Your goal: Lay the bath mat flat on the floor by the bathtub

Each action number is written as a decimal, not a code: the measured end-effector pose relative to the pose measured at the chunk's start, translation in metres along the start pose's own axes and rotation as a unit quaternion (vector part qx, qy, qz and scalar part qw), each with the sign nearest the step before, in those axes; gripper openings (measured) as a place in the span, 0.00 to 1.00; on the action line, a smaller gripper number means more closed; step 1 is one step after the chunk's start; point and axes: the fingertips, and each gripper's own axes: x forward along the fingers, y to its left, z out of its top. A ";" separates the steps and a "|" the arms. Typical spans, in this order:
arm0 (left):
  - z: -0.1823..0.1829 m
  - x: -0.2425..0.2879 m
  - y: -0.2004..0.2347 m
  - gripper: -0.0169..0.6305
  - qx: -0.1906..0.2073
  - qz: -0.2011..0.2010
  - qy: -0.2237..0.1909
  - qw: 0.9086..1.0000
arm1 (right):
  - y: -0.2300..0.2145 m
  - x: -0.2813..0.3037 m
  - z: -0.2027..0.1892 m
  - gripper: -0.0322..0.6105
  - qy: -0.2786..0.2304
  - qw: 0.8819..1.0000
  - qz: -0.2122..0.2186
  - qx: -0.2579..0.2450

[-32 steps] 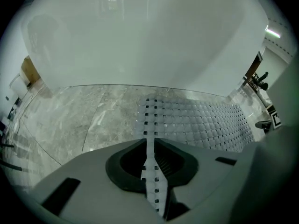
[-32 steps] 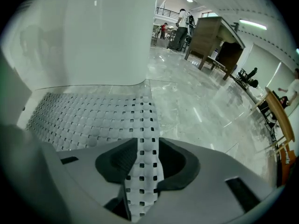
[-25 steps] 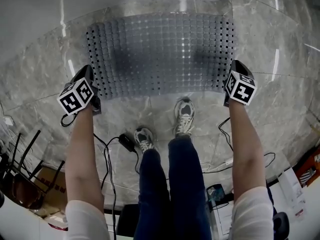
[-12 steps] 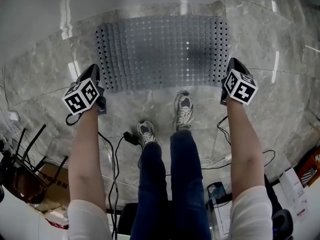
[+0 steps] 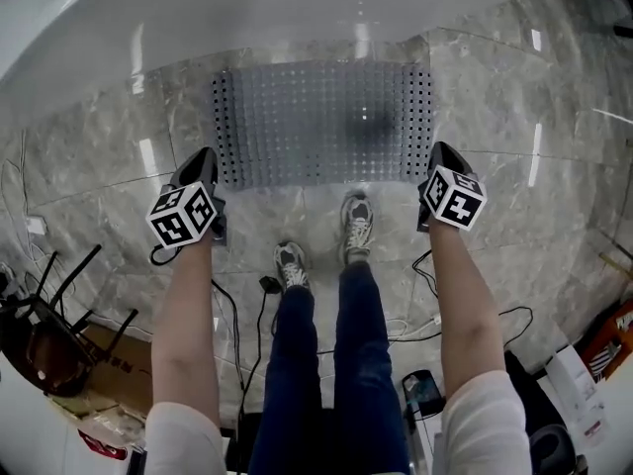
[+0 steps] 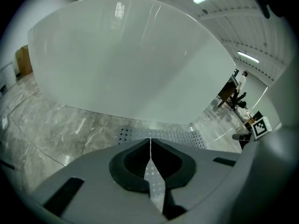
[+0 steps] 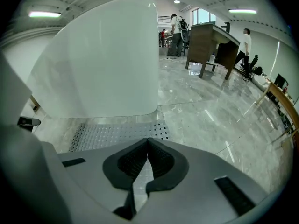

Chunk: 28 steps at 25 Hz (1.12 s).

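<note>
The pale grey rectangular bath mat [image 5: 321,122] looks like soft rubbery plastic, half matt. Its surface is embossed in small squares and pierced with round holes along the edges. At twelve o'clock from it, the white bathtub wall [image 5: 247,8] is smooth and very glossy, with lamp reflections. The grey veined stone floor [image 5: 89,156] is polished and shiny. The right gripper [image 7: 148,146] has a matt grey plastic shell and black ribbed pads [image 7: 131,162] that look like rubber. At six o'clock, the person's dark blue trousers [image 5: 297,364] look like denim cloth.
</note>
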 end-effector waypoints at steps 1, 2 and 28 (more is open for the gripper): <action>0.002 -0.006 -0.003 0.09 0.000 -0.002 -0.001 1.000 | 0.003 -0.006 0.000 0.10 0.001 1.000 0.002 0.000; 0.005 -0.012 -0.007 0.09 0.000 -0.004 -0.003 1.000 | 0.005 -0.012 0.001 0.10 0.002 1.000 0.005 0.001; 0.088 -0.122 -0.082 0.09 0.009 -0.081 -0.070 0.994 | 0.054 -0.137 0.072 0.10 -0.077 0.994 0.074 0.002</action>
